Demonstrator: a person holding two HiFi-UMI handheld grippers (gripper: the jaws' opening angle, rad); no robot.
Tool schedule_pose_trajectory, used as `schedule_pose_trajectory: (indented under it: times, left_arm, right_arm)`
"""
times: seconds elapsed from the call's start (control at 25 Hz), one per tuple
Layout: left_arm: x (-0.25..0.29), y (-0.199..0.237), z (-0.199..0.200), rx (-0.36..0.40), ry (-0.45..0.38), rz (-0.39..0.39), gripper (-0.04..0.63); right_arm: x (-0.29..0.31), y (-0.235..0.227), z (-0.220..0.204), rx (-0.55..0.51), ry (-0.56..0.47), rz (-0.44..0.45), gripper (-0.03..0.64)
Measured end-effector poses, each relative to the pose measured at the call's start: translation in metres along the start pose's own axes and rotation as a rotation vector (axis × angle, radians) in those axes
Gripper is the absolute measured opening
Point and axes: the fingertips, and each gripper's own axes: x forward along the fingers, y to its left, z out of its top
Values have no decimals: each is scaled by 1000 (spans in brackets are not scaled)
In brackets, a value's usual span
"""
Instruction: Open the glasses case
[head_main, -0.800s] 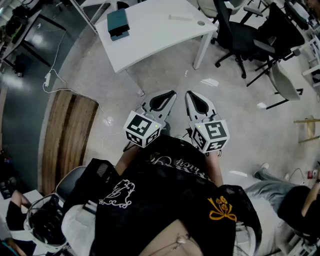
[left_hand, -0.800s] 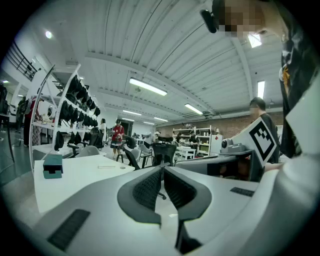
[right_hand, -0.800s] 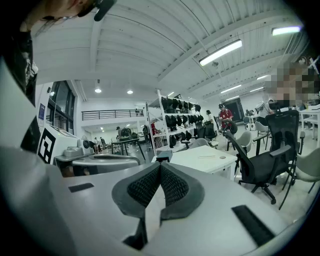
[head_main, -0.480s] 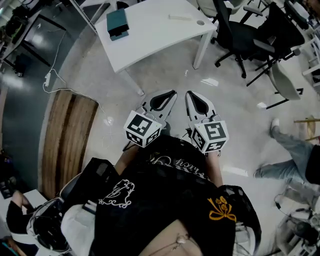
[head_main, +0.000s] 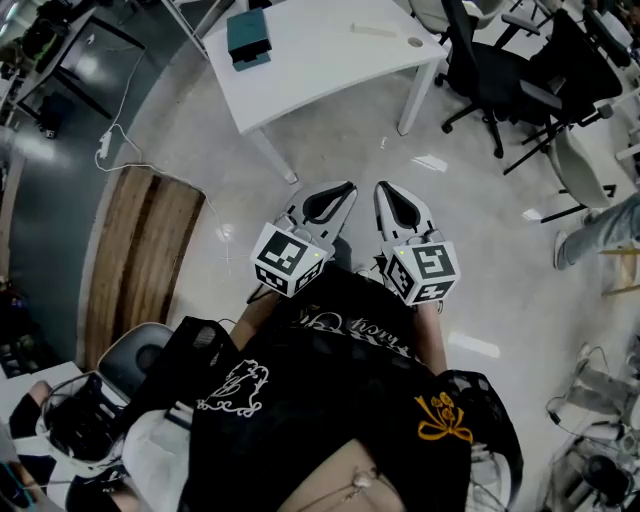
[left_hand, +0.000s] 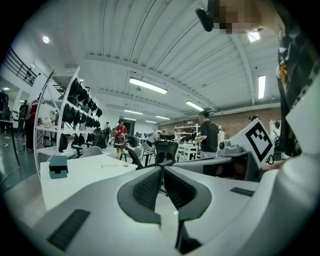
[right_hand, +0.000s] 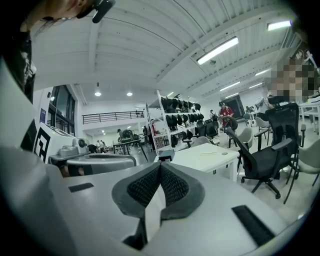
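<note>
The white rectangular table (head_main: 330, 70) and the teal box-shaped case (head_main: 248, 38) slide up-frame, and the passer-by's grey-trousered leg (head_main: 605, 228) has strode up to the right edge.

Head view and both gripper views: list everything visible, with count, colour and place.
table: one, white, top of head view
teal case: one, teal, on the table's left end
office chairs: several, black, right of the table
wooden board: one, brown, on the floor at left
power strip: one, white, on the floor above the board
left gripper: one, white, jaws together, empty, in front of the person
right gripper: one, white, jaws together, empty, beside the left gripper
</note>
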Motion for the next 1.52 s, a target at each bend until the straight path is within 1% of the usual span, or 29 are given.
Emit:
schedule_pose_trajectory:
  times: [0.12,0.48,0.84,1.0,1.12,1.36,1.52]
  left_arm:
    - [-5,5,-2,5,10,27,34]
    - [-4,31,-3,2,34,65,34]
    - [51,79,-2,-16,42,15,34]
    - [81,115,2,-11,51,-13,34]
    - [101,152,12,-4,43,-20,34]
    - [135,237,29,9,32,-5,34]
    - [147,281,32,6,42,1,34]
  right_arm:
    - [4,4,-1,5,6,18,12]
    - [31,5,-2,29,27,56,12]
    - [77,-42,6,58,48,-8,12]
    - [116,-66,14,64,64,-38,12]
    - [152,-79,26,58,71,-49,12]
    - [227,-100,50,29,96,-79,12]
    - [262,-105,57,21,119,-94,12]
